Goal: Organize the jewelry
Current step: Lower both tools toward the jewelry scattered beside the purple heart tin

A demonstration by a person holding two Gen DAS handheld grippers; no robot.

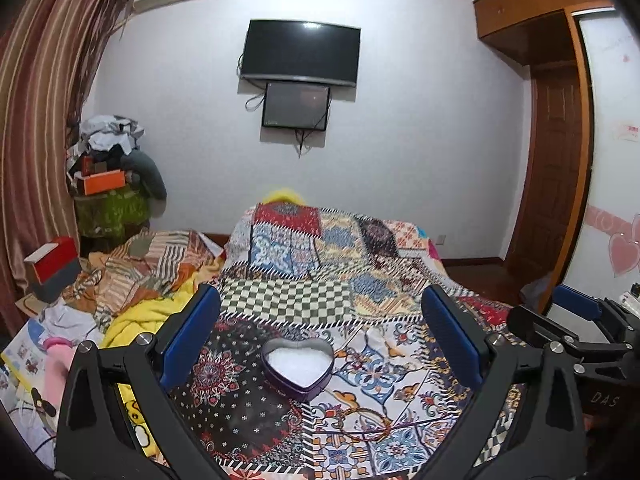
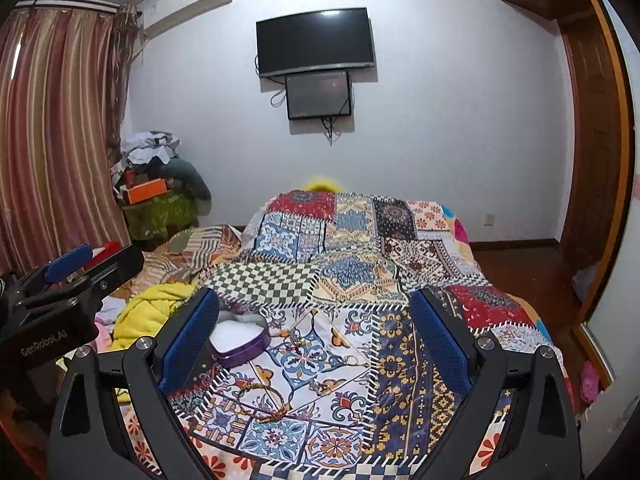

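Dim cool light, fisheye-warped edges, dark corners

Bed, patchwork quilt [image 2: 352,264]: heart-shaped tin [image 1: 298,368], braided bracelet [image 2: 268,400], small trinkets [image 2: 320,386].

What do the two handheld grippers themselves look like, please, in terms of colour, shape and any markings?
Both are matte black with angular, triangular-cutout finger arms, silver round bolts at the joints and blue textured pads. The left gripper has a boxy black body printed "GenRobot.AI" in pale letters, seen from the right camera. The right gripper shows faint "DAS" lettering on its body from the left camera. No cables or sleeves are visible.
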